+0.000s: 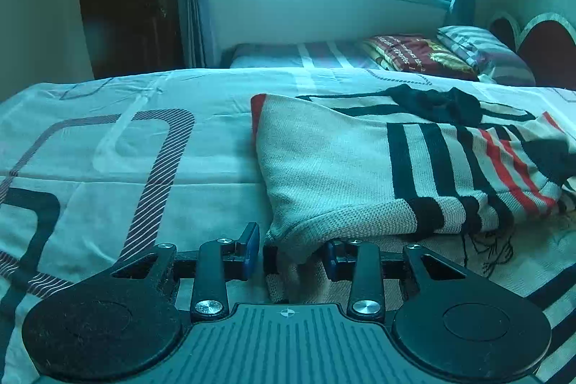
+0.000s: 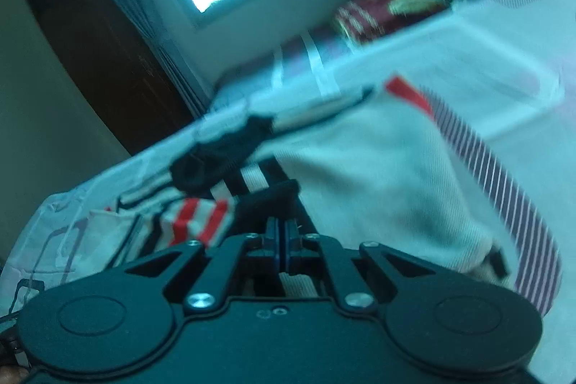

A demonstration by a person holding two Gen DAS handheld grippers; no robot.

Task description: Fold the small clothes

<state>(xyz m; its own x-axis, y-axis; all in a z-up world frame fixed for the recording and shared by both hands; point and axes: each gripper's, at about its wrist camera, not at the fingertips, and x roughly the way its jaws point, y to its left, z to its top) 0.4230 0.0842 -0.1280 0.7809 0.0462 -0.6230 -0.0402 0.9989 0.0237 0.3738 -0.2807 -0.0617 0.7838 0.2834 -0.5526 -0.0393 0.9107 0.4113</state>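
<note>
Folding the striped knit sweater (image 1: 342, 168), we pinch its edge in our right gripper (image 2: 281, 240) to carry it over. Our left gripper (image 1: 293, 249) straddles a corner, jaws spread, unclenched.

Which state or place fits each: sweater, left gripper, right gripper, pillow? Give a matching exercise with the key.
1 sweater
2 left gripper
3 right gripper
4 pillow

a jaws shut on knit fabric
b on the far bed
c jaws open, fabric edge between them
d partly folded on the near bed

Pairs: 1-d, 2-c, 3-a, 4-b
</note>
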